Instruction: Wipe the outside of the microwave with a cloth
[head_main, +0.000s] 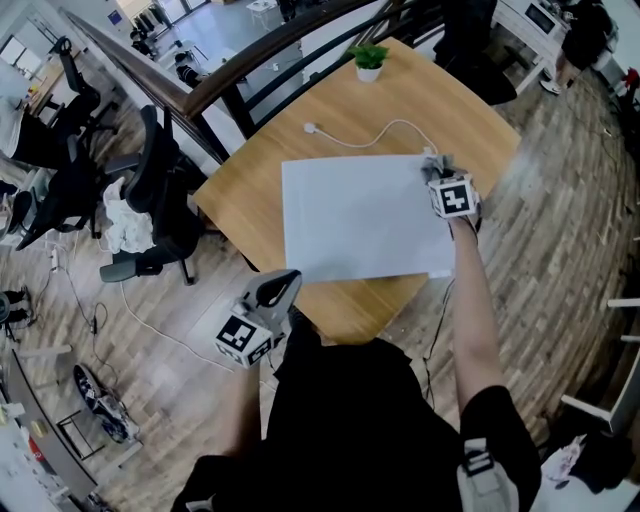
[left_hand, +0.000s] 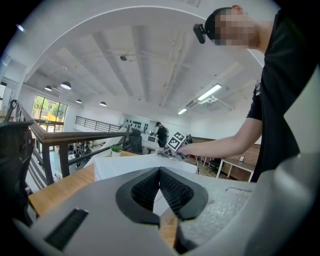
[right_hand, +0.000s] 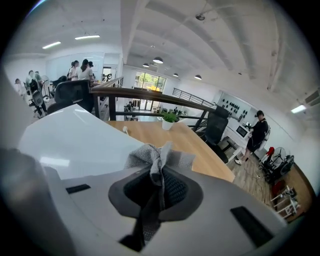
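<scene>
Right gripper (head_main: 437, 172) is in my hand, clamped on a crumpled grey woven cloth (right_hand: 156, 156) whose bunched end sticks out past the jaw tips. I hold it at the far right corner of the white box-shaped microwave's (head_main: 360, 220) flat top, cloth against that surface. The microwave sits mid-way across the light wooden table (head_main: 255, 150), nearer its front edge. My left gripper (head_main: 283, 287) hangs off the table's near edge, close to my body, jaws shut together with nothing between them. A white cable (head_main: 350, 138) lies behind the microwave, and a small green potted plant (head_main: 368, 60) stands at the table's far edge.
</scene>
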